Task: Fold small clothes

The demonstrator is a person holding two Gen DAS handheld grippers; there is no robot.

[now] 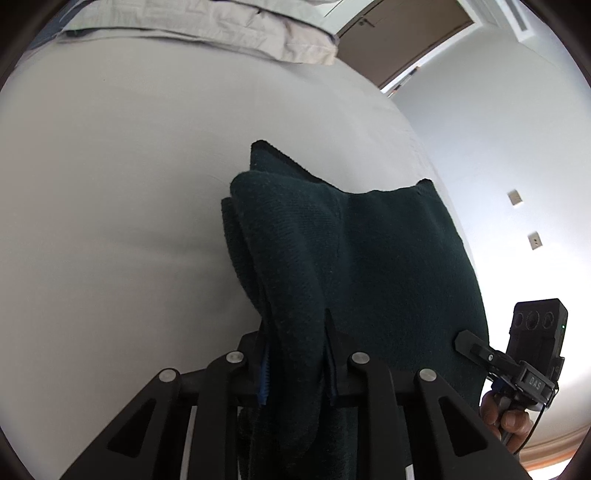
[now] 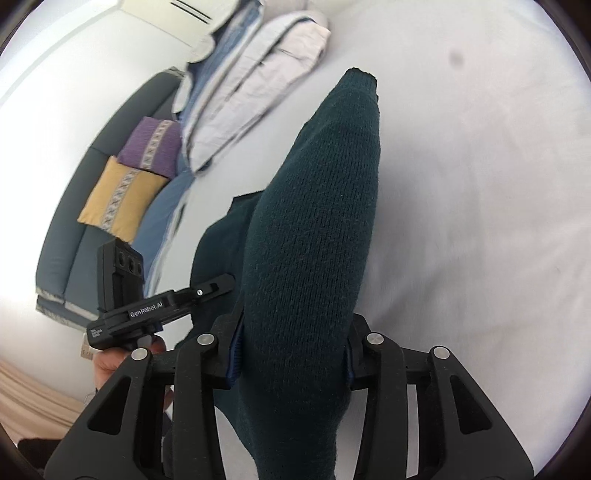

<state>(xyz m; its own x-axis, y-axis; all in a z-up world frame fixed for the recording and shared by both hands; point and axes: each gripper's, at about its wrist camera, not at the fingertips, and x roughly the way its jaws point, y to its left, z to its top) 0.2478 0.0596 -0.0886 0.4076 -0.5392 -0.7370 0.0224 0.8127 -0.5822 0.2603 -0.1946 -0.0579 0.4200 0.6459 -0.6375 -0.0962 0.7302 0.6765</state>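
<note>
A dark green knitted garment [image 1: 388,266] hangs bunched above the white bed sheet [image 1: 110,184]. In the left wrist view my left gripper [image 1: 297,365] is shut on a thick fold of it, with cloth filling the gap between the fingers. The right gripper [image 1: 476,347] shows at the garment's right edge, held by a hand. In the right wrist view my right gripper [image 2: 293,358] is shut on another rolled fold of the garment [image 2: 317,221], which stretches away over the sheet [image 2: 480,184]. The left gripper [image 2: 218,284] appears at the left of it, its tips against the cloth.
Folded pale bedding [image 1: 221,29] [image 2: 258,74] lies at the far end of the bed. A grey-blue sofa [image 2: 62,251] beside the bed carries a purple cushion [image 2: 151,146] and a yellow cushion [image 2: 118,199]. A brown door [image 1: 399,40] and a white wall stand beyond the bed.
</note>
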